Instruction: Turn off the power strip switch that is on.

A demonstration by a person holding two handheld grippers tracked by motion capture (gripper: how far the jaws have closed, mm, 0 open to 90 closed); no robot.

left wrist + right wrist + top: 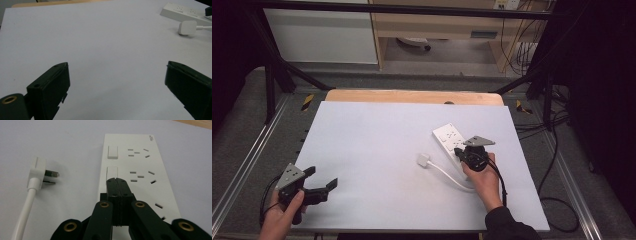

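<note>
The white plastic power strip (132, 167) lies on the pale table (377, 150), right gripper (117, 181) pressed closed over its near rocker switch, white plug (37, 173) beside, left gripper (319, 180) spread wide, well apart.

Both grippers black plastic. Left gripper (322, 179): grey triangular plate w/ small holes on top, black cable behind. Right gripper (460, 148): same plate, black cable along forearm, brass-ringed pivot holes on linkage arms. Right sleeve (507, 226) dark/black.
</note>
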